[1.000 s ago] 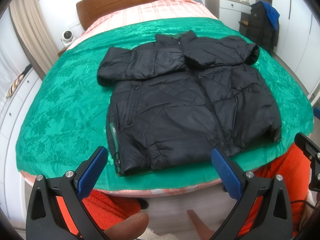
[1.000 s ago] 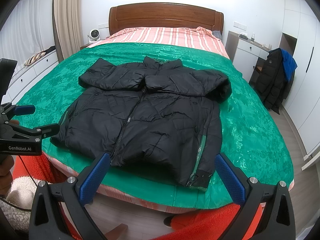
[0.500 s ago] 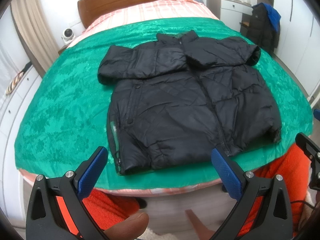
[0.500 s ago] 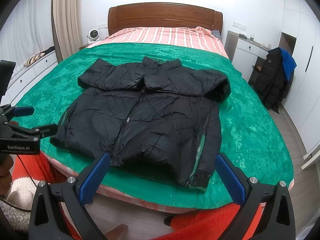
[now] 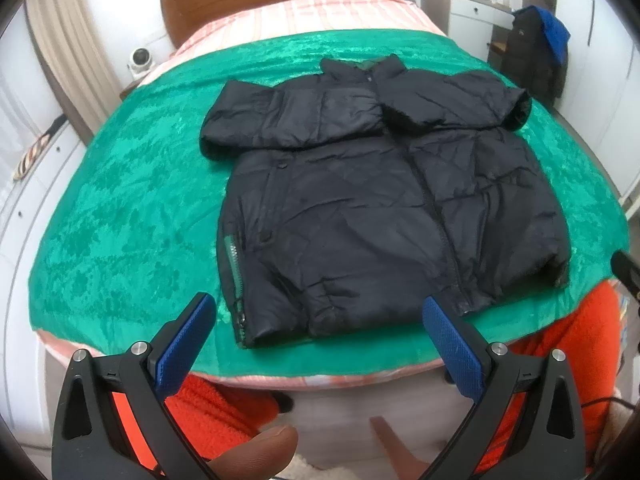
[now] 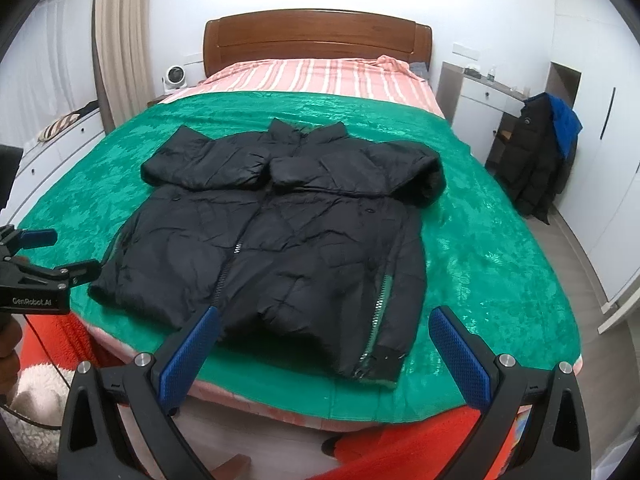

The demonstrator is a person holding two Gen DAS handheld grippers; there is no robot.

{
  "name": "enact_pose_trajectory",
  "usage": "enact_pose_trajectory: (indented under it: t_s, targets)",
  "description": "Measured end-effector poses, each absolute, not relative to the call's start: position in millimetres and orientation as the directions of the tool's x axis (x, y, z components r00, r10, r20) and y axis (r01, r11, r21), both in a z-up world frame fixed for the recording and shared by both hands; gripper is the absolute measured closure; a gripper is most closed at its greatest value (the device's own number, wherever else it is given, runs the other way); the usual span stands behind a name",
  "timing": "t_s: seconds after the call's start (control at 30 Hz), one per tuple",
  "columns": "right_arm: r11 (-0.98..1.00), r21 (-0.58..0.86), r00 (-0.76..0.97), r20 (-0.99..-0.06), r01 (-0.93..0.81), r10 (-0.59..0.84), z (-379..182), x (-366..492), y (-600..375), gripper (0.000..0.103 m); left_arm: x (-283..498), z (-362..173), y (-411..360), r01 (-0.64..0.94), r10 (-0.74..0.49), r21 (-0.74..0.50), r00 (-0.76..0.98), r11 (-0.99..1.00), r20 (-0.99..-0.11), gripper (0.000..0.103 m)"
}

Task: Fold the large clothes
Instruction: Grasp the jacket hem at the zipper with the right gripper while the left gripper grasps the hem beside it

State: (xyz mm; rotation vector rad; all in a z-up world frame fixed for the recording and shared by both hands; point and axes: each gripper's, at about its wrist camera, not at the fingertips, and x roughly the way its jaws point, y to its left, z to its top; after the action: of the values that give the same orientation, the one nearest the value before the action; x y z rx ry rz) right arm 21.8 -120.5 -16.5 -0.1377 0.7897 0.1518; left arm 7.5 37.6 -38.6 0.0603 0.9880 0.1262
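Black jacket point(image 5: 380, 208) flat, green bedspread point(image 5: 120, 208), both grippers spread

quilted black jacket point(image 5: 372, 204) with slight sheen, glossy green bedspread point(image 5: 132, 216), polished wooden headboard point(image 6: 318, 42)

Black quilted jacket point(image 5: 376, 208) on green floral-patterned bedspread point(image 5: 120, 216), pink-striped sheet point(image 6: 320, 80)

**A home bedroom**

A wide bed point(image 6: 500, 280) fills the room, with a wooden headboard point(image 6: 318, 42) against a white wall, a pink striped sheet point(image 6: 320, 76) and a green patterned cover point(image 6: 480, 240) spread over it. A beige curtain point(image 6: 120, 40) hangs at the left. White drawer units point(image 6: 52, 148) line one side, a white dresser point(image 6: 476, 96) stands on the other, and a dark coat point(image 6: 536, 168) with a blue garment point(image 6: 564, 124) hangs beside it.
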Motion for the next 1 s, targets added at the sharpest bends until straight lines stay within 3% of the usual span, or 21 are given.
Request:
enact_pose_trajectory:
  t_s: [0.5,0.63,0.77,0.93,1.0]
  targets:
    - [0.970,-0.187,0.682,-0.731,-0.156,-0.031,-28.2,33.6,-129.2,0.000,9.9,-63.6,75.5,-0.152,0.181,0.119,0.509,0.981,-0.841,0.000]
    - [0.937,-0.331,0.682,-0.712,-0.114,-0.169,-53.5,46.4,-165.4,0.000,21.3,-88.8,113.2,-0.183,0.146,0.066,0.463,0.981,-0.874,0.000]
    - [0.955,-0.210,0.474,-0.876,-0.208,-0.090,-112.9,59.8,-204.2,0.000,23.5,-124.3,144.7,-0.107,-0.065,-0.116,0.390,0.988,-0.919,0.001]
    - [0.937,-0.114,0.416,-0.909,-0.330,0.036,-151.5,65.1,-179.7,0.000,26.8,-159.0,135.2,-0.008,-0.077,-0.086,0.352,0.996,-0.933,0.001]
    - [0.950,-0.085,0.469,-0.880,-0.300,0.069,-154.6,79.1,-170.8,0.000,37.3,-163.3,141.8,-0.037,-0.138,-0.162,0.365,0.986,-0.921,0.001]
